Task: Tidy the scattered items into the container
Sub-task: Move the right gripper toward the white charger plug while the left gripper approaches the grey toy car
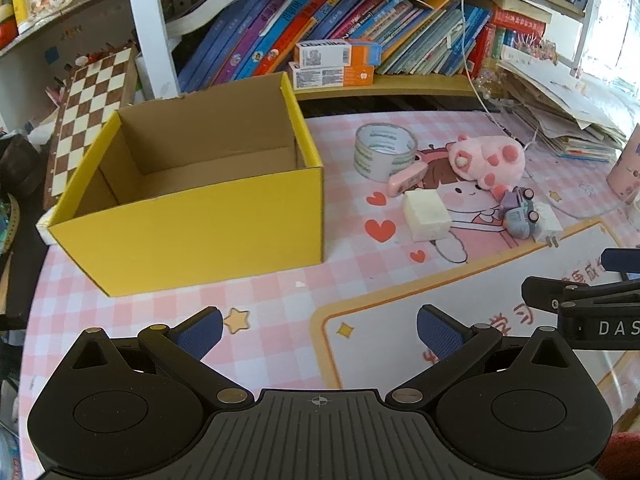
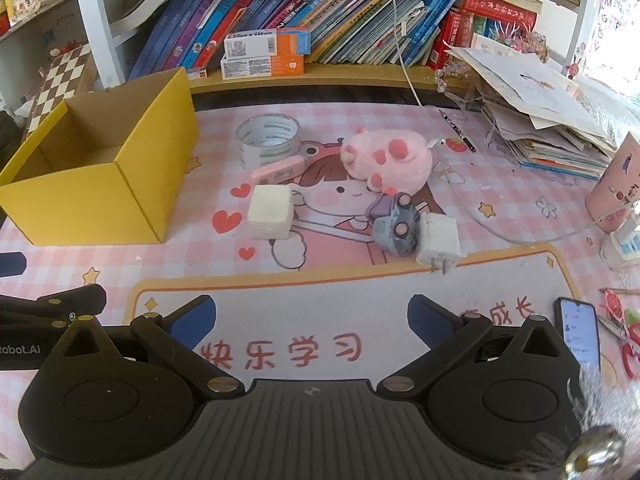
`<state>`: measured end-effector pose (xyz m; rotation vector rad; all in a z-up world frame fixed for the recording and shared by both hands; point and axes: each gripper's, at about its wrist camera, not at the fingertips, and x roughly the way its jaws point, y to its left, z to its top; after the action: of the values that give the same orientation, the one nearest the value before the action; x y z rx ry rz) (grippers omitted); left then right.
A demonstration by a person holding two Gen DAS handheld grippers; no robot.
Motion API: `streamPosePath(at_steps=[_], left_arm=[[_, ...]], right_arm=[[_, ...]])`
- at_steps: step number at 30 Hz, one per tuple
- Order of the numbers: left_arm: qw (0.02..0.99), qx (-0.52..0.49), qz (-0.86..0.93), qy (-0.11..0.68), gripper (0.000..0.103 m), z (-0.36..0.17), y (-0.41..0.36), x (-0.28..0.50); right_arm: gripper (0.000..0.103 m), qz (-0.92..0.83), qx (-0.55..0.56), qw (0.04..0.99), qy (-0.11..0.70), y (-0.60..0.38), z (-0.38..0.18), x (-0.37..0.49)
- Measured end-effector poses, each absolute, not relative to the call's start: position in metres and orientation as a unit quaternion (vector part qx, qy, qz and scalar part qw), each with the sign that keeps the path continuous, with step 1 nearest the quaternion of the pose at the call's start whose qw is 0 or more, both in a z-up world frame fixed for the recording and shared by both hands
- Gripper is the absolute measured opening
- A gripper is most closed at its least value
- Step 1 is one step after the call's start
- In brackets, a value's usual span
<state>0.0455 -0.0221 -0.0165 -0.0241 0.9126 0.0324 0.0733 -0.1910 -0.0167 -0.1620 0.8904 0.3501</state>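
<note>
An empty yellow cardboard box (image 1: 192, 224) (image 2: 80, 204) stands open at the left of the pink desk mat. To its right lie a roll of clear tape (image 1: 385, 151) (image 2: 267, 140), a pink eraser case (image 1: 406, 178) (image 2: 278, 168), a white foam block (image 1: 426, 216) (image 2: 270, 211), a pink plush toy (image 1: 486, 158) (image 2: 388, 156), a small grey-purple toy car (image 1: 518, 212) (image 2: 394, 220) and a white charger plug (image 1: 546, 224) (image 2: 438, 240). My left gripper (image 1: 320, 330) is open near the box's front. My right gripper (image 2: 310, 322) is open, short of the items.
A shelf of books (image 2: 320, 12) with two toothpaste boxes (image 2: 264, 54) runs along the back. A pile of papers (image 2: 548, 120) sits at the back right, with a pink cup (image 2: 616, 188) nearby. A phone (image 2: 580, 332) lies at the front right. A chessboard (image 1: 92, 116) leans at the left.
</note>
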Motion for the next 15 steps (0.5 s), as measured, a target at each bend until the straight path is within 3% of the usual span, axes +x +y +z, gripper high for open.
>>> streamPosePath(at_steps=[15], left_arm=[[0.904, -0.014, 0.009, 0.426, 0.103, -0.023, -0.065, 0.071]], right_arm=[[0.100, 0.205, -0.058, 0.885, 0.414, -0.230, -0.020, 0.115]])
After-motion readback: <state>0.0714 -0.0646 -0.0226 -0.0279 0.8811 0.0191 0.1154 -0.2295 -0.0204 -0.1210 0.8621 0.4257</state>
